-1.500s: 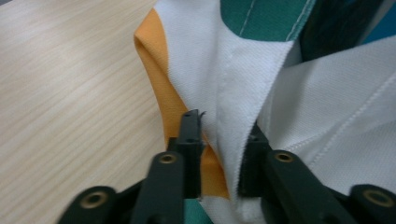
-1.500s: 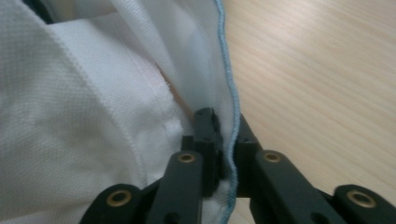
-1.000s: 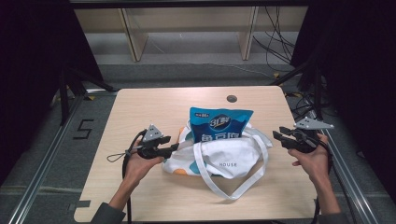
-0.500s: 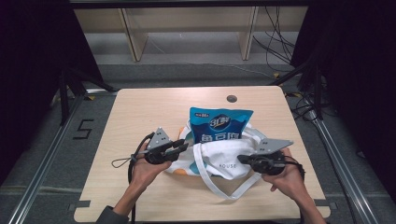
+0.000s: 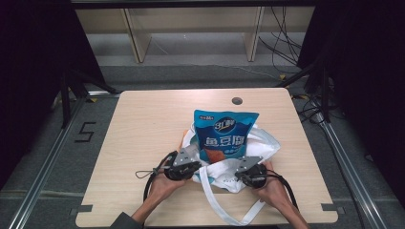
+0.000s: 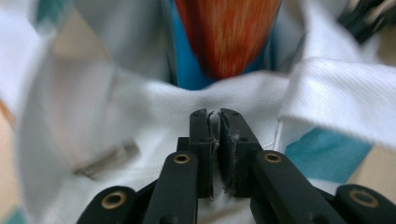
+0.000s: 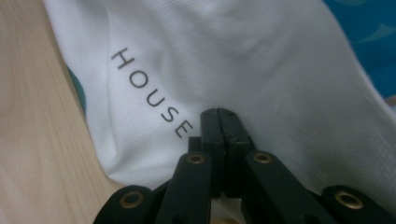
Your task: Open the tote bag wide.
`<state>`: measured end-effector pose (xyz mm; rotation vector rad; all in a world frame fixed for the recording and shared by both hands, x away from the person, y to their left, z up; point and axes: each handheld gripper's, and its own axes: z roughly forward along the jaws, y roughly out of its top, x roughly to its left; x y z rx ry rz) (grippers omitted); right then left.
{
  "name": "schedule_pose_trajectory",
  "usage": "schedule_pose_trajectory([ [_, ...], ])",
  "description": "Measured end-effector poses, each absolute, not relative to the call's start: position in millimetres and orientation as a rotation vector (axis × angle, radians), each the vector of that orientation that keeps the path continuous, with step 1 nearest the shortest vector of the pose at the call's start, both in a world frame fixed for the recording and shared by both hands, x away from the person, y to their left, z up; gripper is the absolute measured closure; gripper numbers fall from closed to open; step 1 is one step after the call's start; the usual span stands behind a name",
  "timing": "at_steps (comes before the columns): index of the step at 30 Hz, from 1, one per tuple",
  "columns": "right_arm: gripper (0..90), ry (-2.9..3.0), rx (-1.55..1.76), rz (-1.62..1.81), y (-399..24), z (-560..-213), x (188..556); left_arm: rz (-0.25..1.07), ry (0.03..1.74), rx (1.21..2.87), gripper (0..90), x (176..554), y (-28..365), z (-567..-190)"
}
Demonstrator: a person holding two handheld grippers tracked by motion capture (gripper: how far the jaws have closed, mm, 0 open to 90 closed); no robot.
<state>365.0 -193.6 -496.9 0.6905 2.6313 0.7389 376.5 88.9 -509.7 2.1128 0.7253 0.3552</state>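
We look down on a light wooden table [image 5: 143, 124]. Near its front edge lies a white fabric tote bag with teal patches [image 5: 260, 148], and a blue snack packet with white lettering [image 5: 224, 136] stands out of its mouth, leaning toward the far side. The packet's lower part is hidden inside the bag.

The left gripper [image 5: 191, 168] sits at the bag's near left edge. In the left gripper view its jaws have just been closing, and they now pinch a thin fold of the white cloth [image 6: 215, 128] between the pads. Past the fold, the packet [image 6: 229, 32] is a blur of orange and blue, its print unreadable.

The right gripper [image 5: 244, 177] sits at the bag's near right edge. In the right gripper view its jaws are pressed tight together against the cloth [image 7: 261, 70], beside the printed word HOUSE [image 7: 152, 99]; we cannot tell whether any fabric is caught between them.

A white strap [image 5: 224, 210] loops toward the table's front, and both forearms are cut off at the bottom of the high view.
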Motion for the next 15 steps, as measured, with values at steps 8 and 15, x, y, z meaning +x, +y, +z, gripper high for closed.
schedule_pose_trajectory([
  [8, 87.3, 2.528, 0.659, 1.121, -212, -436, 345, 0.428, 0.665, 2.175, 83.3, 374, 84, -506],
  [15, 86.8, 2.422, 0.774, 1.065, -228, -433, 374, 0.429, 0.687, 2.092, 75.5, 377, 91, -483],
])
